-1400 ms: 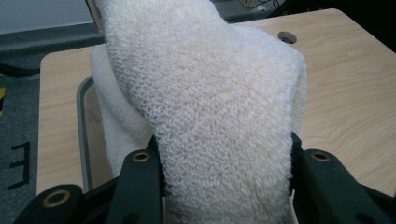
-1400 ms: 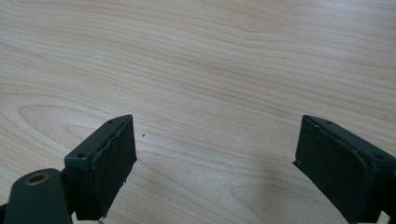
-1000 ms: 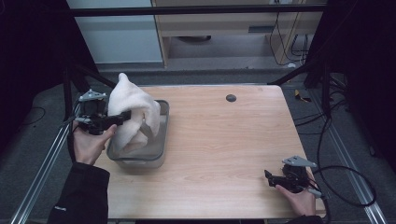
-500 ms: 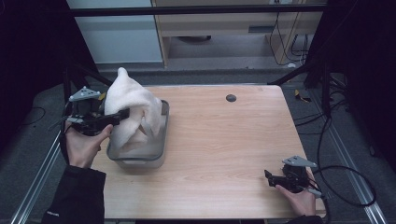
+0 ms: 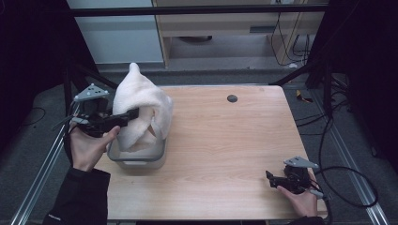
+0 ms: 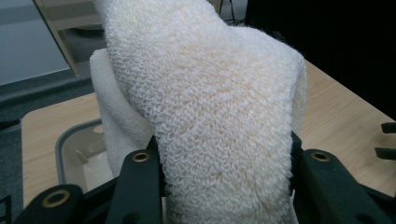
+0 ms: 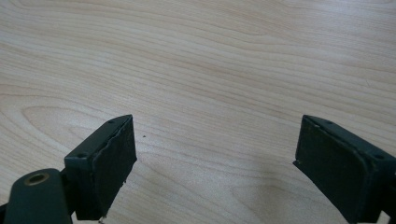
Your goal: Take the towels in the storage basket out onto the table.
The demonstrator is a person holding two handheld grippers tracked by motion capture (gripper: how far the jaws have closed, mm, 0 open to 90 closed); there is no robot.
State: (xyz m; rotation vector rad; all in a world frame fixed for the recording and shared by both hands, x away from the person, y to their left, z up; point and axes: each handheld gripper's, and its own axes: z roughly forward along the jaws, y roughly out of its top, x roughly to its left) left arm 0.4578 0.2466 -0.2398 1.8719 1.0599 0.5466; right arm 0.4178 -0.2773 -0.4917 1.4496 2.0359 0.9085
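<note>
A cream towel (image 5: 141, 110) rises in a bunched peak out of a grey plastic bin (image 5: 138, 159) at the table's left. My left gripper (image 5: 131, 115) is shut on the towel's side, holding it up above the bin. In the left gripper view the towel (image 6: 210, 116) bulges between the two black jaws, and the bin's rim (image 6: 60, 144) shows below at left. My right gripper (image 5: 270, 179) rests open low over the bare wood near the table's front right corner, its fingers (image 7: 105, 163) wide apart with nothing between them.
The wooden table (image 5: 225, 140) has a small dark round hole (image 5: 232, 98) near its far edge. Metal frame rails run along both sides. A black cable (image 5: 347, 173) trails from the right gripper off the table's right edge. Cabinets stand beyond the far edge.
My left gripper has pulled the towel a little to the left and toward the person, so the towel's peak leans more over the bin's left side. The right gripper has stayed put.
</note>
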